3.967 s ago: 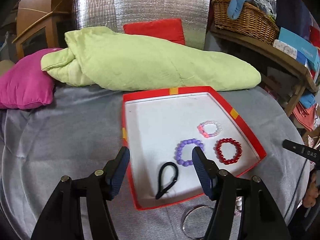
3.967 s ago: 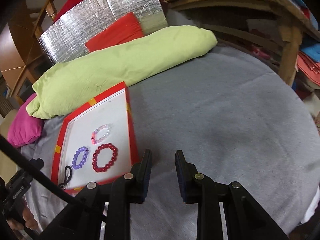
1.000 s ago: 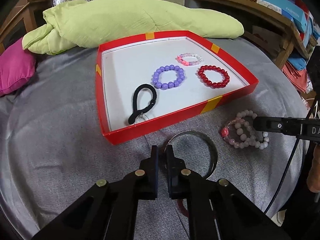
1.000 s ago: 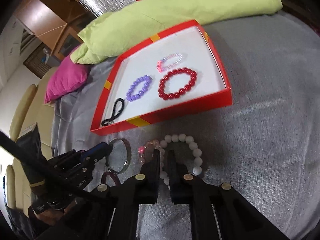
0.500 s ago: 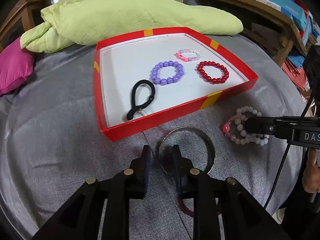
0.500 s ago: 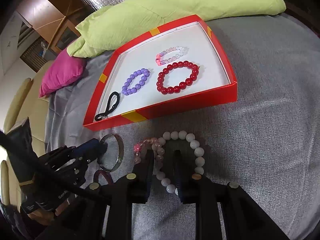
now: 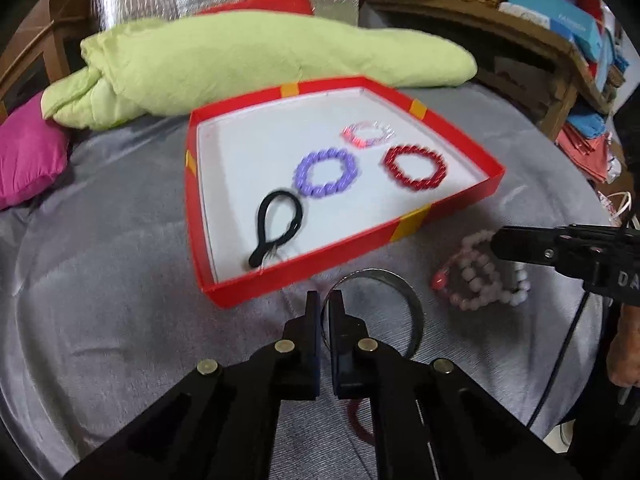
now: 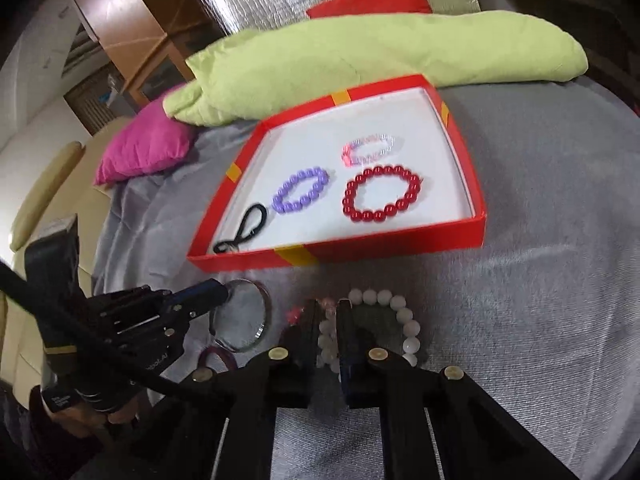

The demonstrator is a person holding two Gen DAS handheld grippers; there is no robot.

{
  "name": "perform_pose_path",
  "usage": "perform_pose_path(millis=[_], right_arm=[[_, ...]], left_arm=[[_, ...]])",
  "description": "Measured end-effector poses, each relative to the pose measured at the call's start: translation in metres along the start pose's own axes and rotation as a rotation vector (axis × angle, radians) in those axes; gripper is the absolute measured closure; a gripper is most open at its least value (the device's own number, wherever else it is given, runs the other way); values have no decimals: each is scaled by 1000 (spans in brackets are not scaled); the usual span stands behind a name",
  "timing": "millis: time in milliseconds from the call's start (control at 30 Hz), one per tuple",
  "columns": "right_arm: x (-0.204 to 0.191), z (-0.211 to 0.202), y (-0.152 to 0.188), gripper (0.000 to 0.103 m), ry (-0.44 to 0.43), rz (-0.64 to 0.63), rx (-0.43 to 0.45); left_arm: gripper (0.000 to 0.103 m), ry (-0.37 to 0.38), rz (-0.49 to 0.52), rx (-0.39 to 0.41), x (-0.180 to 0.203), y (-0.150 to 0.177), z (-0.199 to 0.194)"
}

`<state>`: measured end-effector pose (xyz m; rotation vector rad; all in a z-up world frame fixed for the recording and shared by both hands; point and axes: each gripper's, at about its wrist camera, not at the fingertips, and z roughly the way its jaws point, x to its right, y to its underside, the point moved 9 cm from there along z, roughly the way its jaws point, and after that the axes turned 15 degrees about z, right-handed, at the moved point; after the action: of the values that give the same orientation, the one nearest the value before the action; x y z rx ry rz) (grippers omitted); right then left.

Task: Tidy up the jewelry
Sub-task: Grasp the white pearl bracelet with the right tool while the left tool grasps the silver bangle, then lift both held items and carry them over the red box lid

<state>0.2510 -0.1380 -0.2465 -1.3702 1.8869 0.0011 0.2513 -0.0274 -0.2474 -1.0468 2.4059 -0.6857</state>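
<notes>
A red box lid [image 7: 404,231] [image 8: 392,248] lies on the grey cloth. In it are a black hair tie [image 7: 276,226], a purple bead bracelet [image 7: 326,173], a red bead bracelet [image 7: 414,167] [image 8: 382,193] and a pink-clear bracelet [image 7: 368,134]. My left gripper [image 7: 325,306] is shut on the near rim of a silver bangle [image 7: 414,308] [image 8: 262,308] in front of the box. My right gripper [image 8: 329,316] is shut on a white and pink bead bracelet [image 8: 402,316] [image 7: 476,280] lying to the right of the bangle.
A dark red ring [image 7: 360,420] [image 8: 216,356] lies under the left gripper. A green folded quilt [image 7: 256,60] and a pink cushion [image 7: 28,156] lie behind the box. A wooden shelf [image 7: 520,40] with a basket stands at the right.
Half a second ago both grippers stood slightly open; now the left has closed on the bangle's rim and the right on the white and pink beads. Before that both moved down from the box.
</notes>
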Motion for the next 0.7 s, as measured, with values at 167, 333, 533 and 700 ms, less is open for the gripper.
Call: perform_pose_path(millis=[167, 333, 533, 700], right_arm=[[14, 3, -1, 92, 0, 99, -64], [19, 10, 3, 87, 36, 107, -96], [16, 19, 10, 73, 54, 75, -112], [13, 24, 11, 72, 72, 29, -79]], left_arm=[[99, 9, 7, 31, 1, -6, -8], [99, 5, 21, 43, -1, -7, -13], [98, 15, -13, -34, -4, 6, 1], [67, 23, 3, -42, 3, 7, 8]])
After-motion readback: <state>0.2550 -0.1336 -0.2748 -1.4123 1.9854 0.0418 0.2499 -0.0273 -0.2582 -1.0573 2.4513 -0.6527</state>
